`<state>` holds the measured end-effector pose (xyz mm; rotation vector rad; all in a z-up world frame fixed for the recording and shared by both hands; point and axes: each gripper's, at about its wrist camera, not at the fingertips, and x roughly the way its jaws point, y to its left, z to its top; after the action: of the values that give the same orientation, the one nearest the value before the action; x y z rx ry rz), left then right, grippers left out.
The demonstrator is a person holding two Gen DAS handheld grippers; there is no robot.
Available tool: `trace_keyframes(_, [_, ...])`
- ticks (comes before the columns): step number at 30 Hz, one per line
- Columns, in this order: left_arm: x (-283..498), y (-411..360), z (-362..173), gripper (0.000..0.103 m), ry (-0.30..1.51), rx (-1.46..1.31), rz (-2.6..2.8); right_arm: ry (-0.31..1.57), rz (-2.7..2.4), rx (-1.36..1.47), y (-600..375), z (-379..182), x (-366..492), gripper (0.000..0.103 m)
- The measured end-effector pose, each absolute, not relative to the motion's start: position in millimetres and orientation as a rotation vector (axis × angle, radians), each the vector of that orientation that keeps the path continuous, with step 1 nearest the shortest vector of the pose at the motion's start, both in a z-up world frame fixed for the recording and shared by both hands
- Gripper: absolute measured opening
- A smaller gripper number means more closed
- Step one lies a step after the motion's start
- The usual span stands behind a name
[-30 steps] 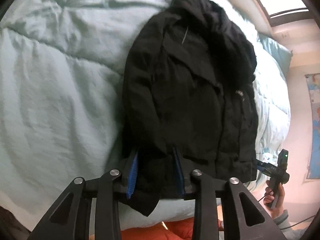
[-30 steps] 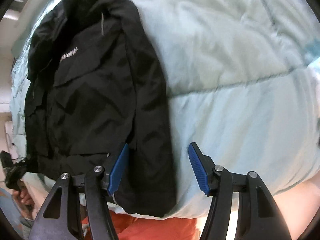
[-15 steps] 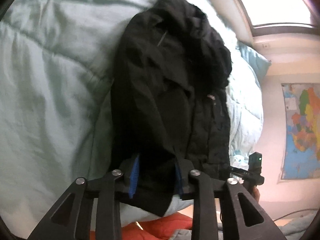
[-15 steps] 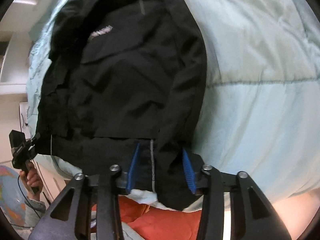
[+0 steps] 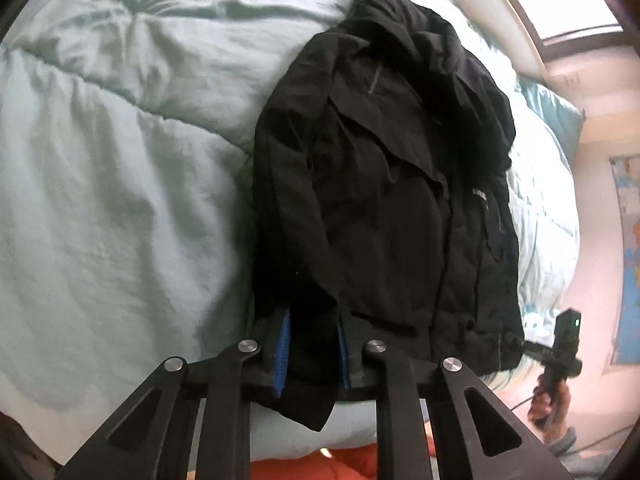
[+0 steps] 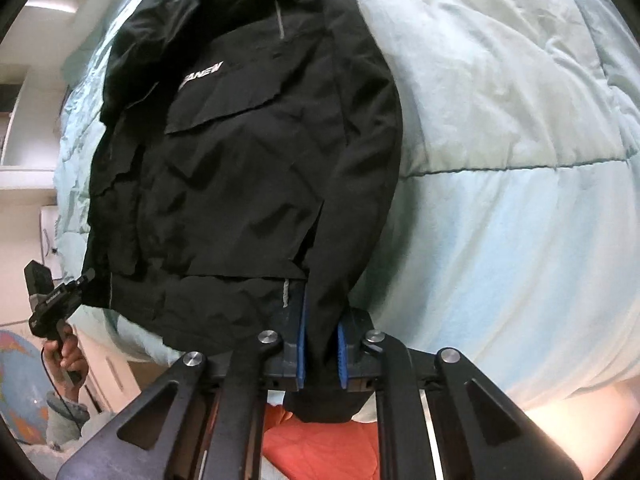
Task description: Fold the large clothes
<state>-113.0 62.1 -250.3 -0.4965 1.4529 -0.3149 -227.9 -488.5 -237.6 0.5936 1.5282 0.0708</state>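
Observation:
A black hooded jacket (image 5: 384, 208) lies lengthwise on a pale green duvet (image 5: 112, 184), hood far, hem near. My left gripper (image 5: 312, 352) is shut on the jacket's near sleeve cuff at the hem; black cloth fills the gap between the blue pads (image 5: 282, 354). In the right wrist view the jacket (image 6: 240, 168) shows white chest lettering. My right gripper (image 6: 320, 354) is shut on the other sleeve cuff, which hangs between its blue pads (image 6: 301, 356) at the bed's edge.
The duvet (image 6: 512, 160) covers the whole bed. Orange cloth (image 6: 320, 440) lies below the bed edge. The other hand with its gripper shows at the side (image 5: 560, 356) (image 6: 52, 308). A pillow (image 5: 552, 112), a window and a wall map are beyond the bed.
My right gripper moved left over the sleeve end and closed on the cuff; it was open beside the jacket a second ago. My left gripper stayed shut on its cuff, shifting slightly.

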Motion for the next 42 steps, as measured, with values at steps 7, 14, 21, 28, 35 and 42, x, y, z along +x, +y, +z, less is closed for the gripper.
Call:
trace_keyframes(7, [-119.4,56.1,-293.3,0.039,1.607,-0.409,-0.207,1.61,0.1,0.663,-483.1,-256.3,-225.6,0.059])
trace_keyframes(14, [-119.2,64.5,-258.3,0.012,1.473,-0.51,-0.286,1.51,0.084,0.626,-481.9,-235.9,-225.3,0.013])
trace_keyframes(21, [-92.2,69.3,-200.1,0.009,1.289,-0.669,-0.386,1.376,0.172,0.74,-495.2,-194.9,-205.5,0.012])
trace_keyframes(28, [-47.4,62.2,-149.8,0.009,1.125,-0.746,-0.415,1.217,0.216,0.831,-512.5,-146.3,-160.6,0.012])
trace_keyframes(35, [30.9,55.2,-97.2,0.009,0.981,-0.698,-0.457,1.029,0.248,0.866,-552.5,-88.5,-93.9,0.012])
trace_keyframes(42, [154.0,21.6,-84.8,0.013,0.964,-0.632,-0.419,0.979,0.204,0.816,-572.9,-74.3,34.6,0.013])
